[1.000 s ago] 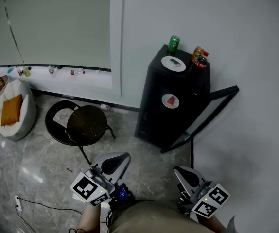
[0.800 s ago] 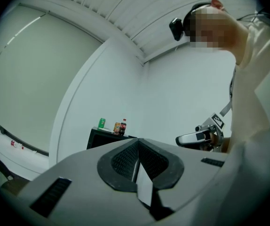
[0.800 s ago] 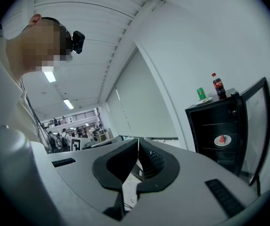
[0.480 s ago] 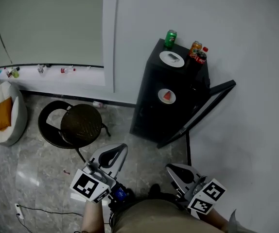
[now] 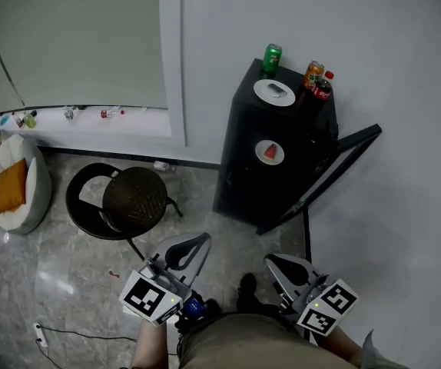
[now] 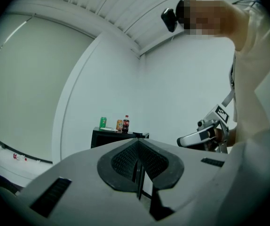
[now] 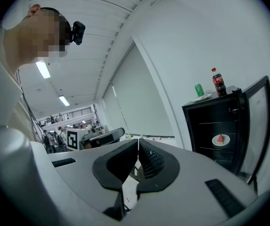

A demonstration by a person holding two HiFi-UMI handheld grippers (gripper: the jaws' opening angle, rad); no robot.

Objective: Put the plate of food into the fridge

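A black mini fridge (image 5: 243,175) stands against the wall with its glass door (image 5: 336,177) swung open to the right. Inside, on a shelf, sits a white plate with a red wedge of food (image 5: 270,152), which also shows in the right gripper view (image 7: 220,140). A second white plate (image 5: 274,92) lies on the fridge top. My left gripper (image 5: 193,248) and right gripper (image 5: 278,266) hang low by my body, well short of the fridge. Both are shut and empty, with the jaws meeting in the left gripper view (image 6: 137,142) and the right gripper view (image 7: 138,144).
On the fridge top stand a green can (image 5: 272,58), an orange can (image 5: 313,75) and a cola bottle (image 5: 322,88). A dark round chair (image 5: 132,198) stands left of the fridge. A white beanbag with an orange cushion (image 5: 17,183) is at far left. A cable (image 5: 90,333) lies on the floor.
The head view has swung a little, so the fridge sits slightly differently in the frame. Both grippers stay shut and low, drifting slightly right. Nothing was taken hold of.
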